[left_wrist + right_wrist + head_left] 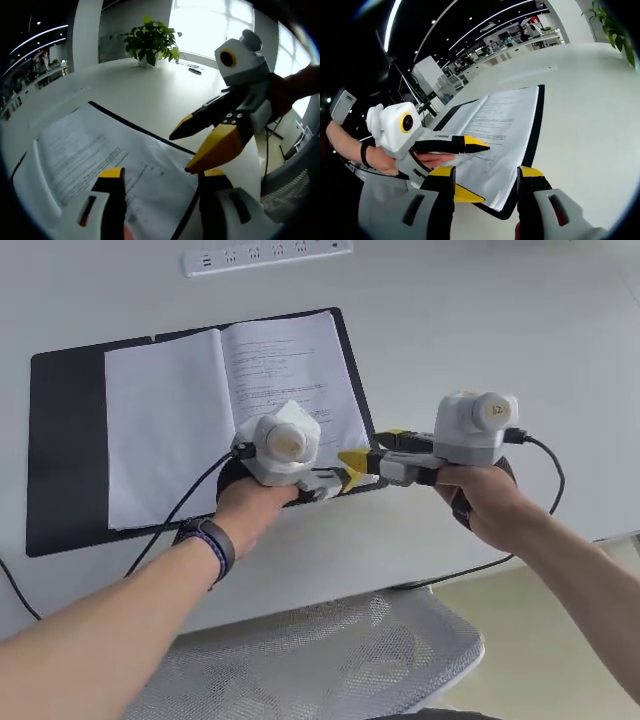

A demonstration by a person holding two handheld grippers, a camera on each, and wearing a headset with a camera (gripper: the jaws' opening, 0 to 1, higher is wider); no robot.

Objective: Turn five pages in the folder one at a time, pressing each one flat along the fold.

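Observation:
A black folder [65, 440] lies open on the white table, with a blank left page [165, 430] and a printed right page [295, 370]. My left gripper [338, 480] is at the folder's near right corner. In its own view it [164, 175] is open, its jaws spread over the printed page [100, 155]. My right gripper [358, 460] points at the same corner from the right, tip to tip with the left one. It [487, 175] is open too, with the page corner [490, 185] just ahead of its jaws. Neither holds anything.
A white power strip [268, 255] lies at the table's far edge. A grey mesh chair [330, 660] sits below the near edge. A potted plant [152, 42] stands far off on the table. Cables trail from both grippers.

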